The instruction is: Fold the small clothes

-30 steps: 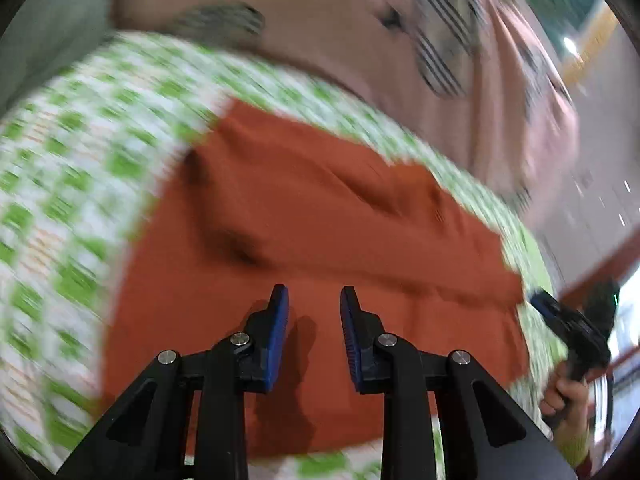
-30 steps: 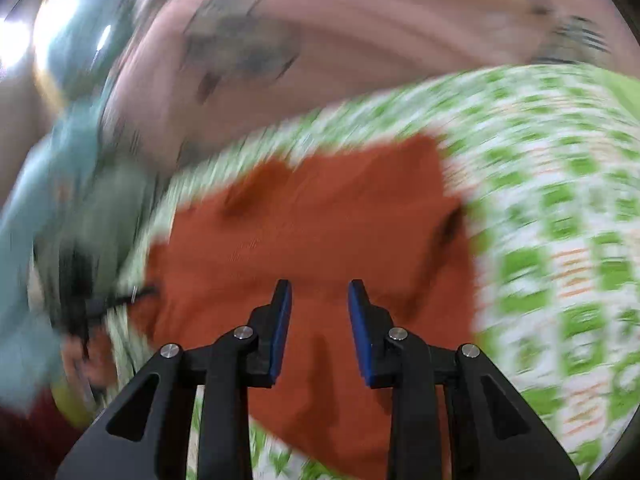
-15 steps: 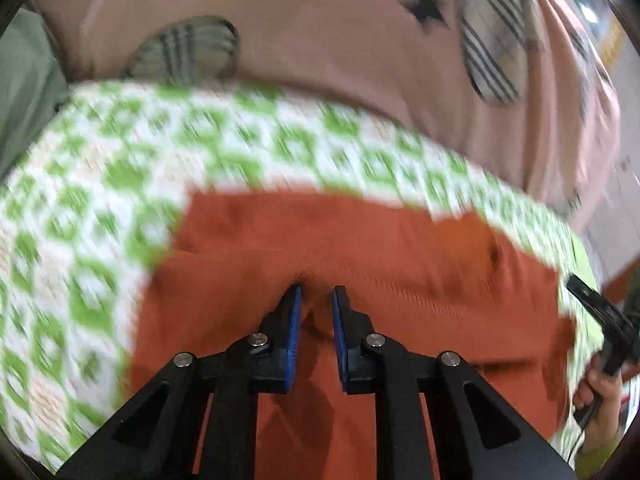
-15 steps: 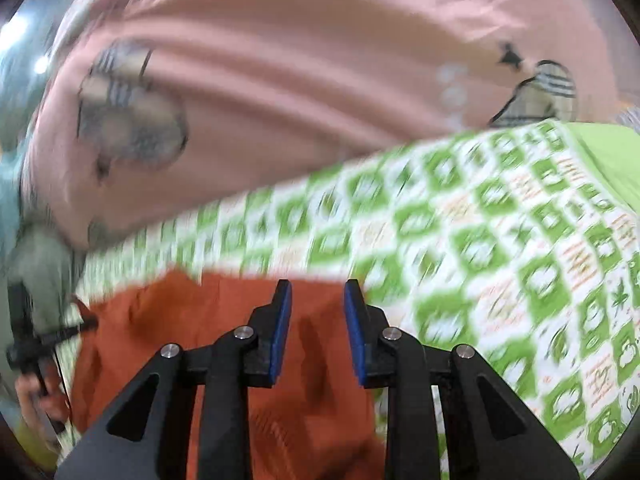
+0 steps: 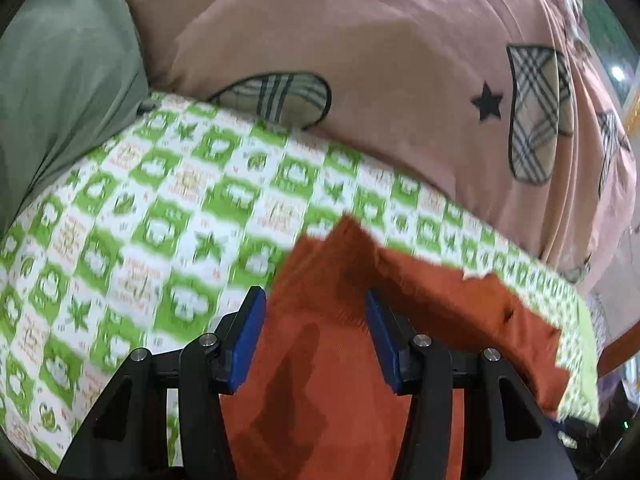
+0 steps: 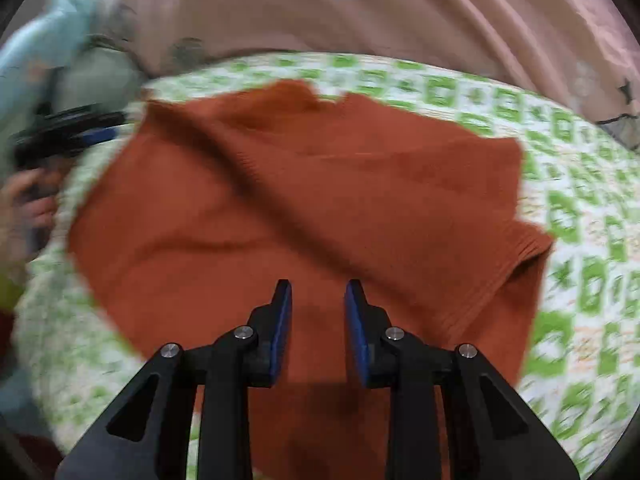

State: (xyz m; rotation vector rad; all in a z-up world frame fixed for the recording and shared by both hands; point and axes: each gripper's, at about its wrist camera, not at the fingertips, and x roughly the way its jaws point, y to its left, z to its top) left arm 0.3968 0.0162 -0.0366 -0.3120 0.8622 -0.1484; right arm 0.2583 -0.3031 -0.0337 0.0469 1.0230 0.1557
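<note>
- Work surface: green-and-white checked cover [image 5: 168,216], printed with small leaf and cloud motifs; fills the middle of both views.
- Behind it: bulky pink quilt [image 5: 380,40] with plaid patches and black stars, heaped along the cover's far edge.
- Grey-green fabric [image 5: 60,92] bunched beside the quilt, far left in the left wrist view.
- Pale blue cloth [image 6: 44,44] at upper left in the right wrist view; too blurred to identify.
- Bright light spot [image 5: 618,74] at far right edge, possibly a lamp.
</note>
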